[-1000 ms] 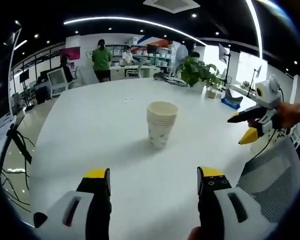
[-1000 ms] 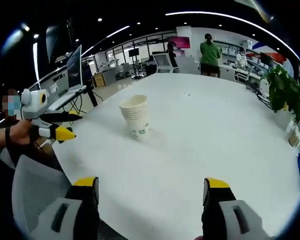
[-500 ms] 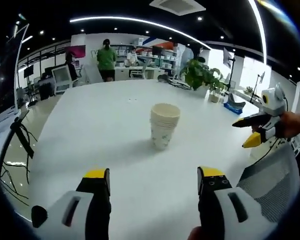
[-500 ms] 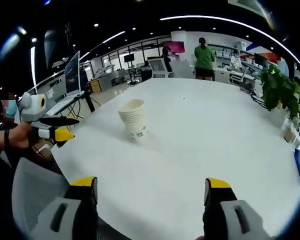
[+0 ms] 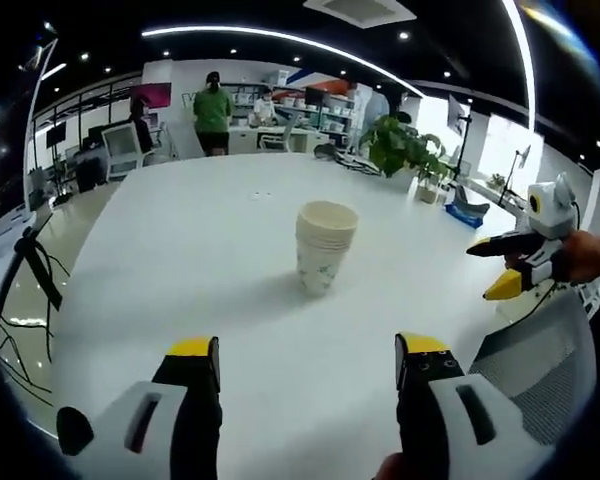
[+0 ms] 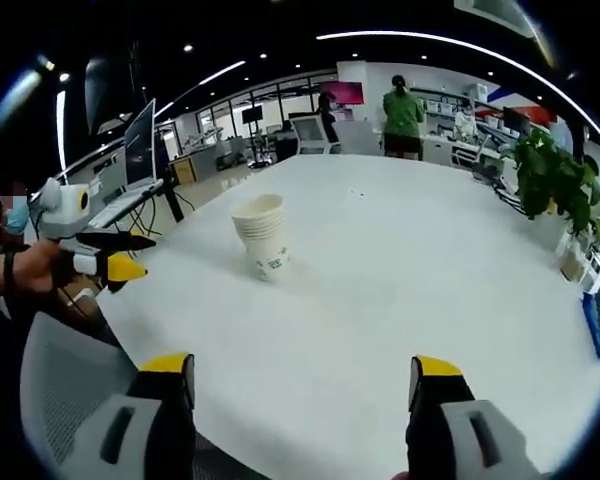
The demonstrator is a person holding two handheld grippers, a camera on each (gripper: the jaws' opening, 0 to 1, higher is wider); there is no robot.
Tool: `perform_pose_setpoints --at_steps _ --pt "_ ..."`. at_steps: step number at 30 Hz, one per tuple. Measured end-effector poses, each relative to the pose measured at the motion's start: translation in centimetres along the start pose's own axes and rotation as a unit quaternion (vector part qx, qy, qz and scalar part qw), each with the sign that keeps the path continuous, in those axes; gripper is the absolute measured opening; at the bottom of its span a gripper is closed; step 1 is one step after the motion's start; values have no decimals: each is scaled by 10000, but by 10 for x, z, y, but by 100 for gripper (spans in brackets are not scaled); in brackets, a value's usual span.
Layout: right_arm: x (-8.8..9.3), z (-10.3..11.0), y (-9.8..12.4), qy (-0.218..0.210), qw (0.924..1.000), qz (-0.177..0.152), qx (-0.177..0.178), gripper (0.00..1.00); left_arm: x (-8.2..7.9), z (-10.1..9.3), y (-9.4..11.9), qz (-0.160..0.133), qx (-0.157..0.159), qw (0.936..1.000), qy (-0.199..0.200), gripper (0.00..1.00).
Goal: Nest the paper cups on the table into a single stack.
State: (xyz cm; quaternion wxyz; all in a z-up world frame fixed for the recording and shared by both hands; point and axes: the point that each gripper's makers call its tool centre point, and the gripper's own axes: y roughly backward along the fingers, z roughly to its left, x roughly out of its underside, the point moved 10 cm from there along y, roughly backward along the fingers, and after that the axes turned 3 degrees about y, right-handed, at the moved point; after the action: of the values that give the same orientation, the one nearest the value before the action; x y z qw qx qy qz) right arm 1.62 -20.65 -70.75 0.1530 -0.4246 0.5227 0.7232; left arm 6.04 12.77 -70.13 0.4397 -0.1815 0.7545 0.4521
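Cups (image 5: pixel 324 248) stand in one stack mid-table (image 5: pixel 180 260), well apart from my grippers. Both my left gripper (image 5: pixel 308 362) and right gripper (image 6: pixel 302 380) are wide open, holding nothing. Paper feels light and crushable, so I'd squeeze the sides softly.

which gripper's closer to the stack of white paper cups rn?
Hard to call; about even. The left gripper and the right gripper are both open, empty and pulled back near the table edge, with bare white table between each and the stack of white paper cups.

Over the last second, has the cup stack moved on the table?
No. The cup stack sits at the same spot on the table, upright; the small shifts in the picture come from the cameras moving.
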Motion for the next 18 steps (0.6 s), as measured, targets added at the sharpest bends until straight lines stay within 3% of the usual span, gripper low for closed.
perform_pose_setpoints --at_steps 18 --pt "0 5 -1 -41 9999 -129 100 90 5 2 6 63 -30 9999 -104 70"
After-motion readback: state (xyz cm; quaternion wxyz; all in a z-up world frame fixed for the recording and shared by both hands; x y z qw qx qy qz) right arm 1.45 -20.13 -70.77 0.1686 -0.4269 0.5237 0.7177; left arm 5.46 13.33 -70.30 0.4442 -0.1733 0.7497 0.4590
